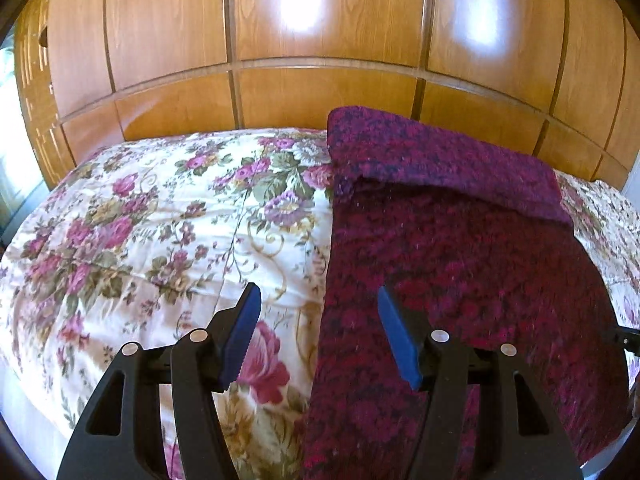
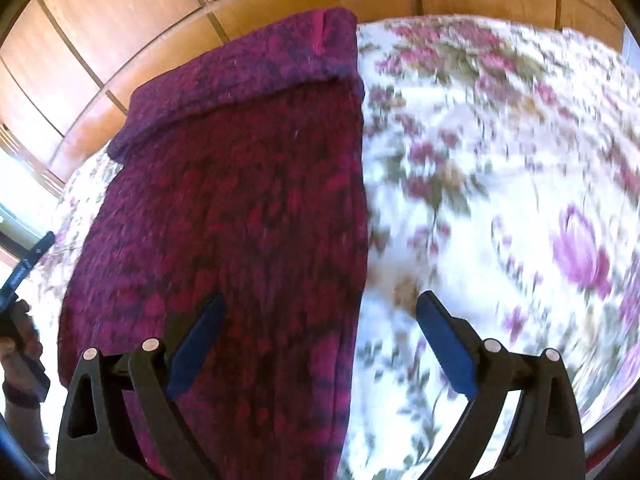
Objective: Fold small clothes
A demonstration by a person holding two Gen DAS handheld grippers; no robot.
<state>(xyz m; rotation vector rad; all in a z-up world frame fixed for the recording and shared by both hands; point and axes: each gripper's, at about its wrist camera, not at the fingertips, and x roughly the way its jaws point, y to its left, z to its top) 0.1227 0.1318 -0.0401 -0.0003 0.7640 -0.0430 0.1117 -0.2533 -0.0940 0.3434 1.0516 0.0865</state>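
A knitted magenta and dark red garment (image 1: 460,260) (image 2: 240,200) lies flat on the bed as a long strip, its far end folded back over itself. My left gripper (image 1: 319,294) hovers open over the garment's left edge, one blue pad above the bedcover and the other above the knit, with nothing between them. Over the garment's right edge my right gripper (image 2: 322,299) stands wide open, also holding nothing. The right wrist view is blurred. At its left edge it shows the left gripper (image 2: 28,264) in a person's hand.
A white bedcover with pink and purple flowers (image 1: 160,220) (image 2: 500,160) spreads on both sides of the garment. Glossy wooden panels (image 1: 320,20) (image 2: 120,20) rise right behind the bed's far edge. Bright daylight comes from the left (image 1: 8,120).
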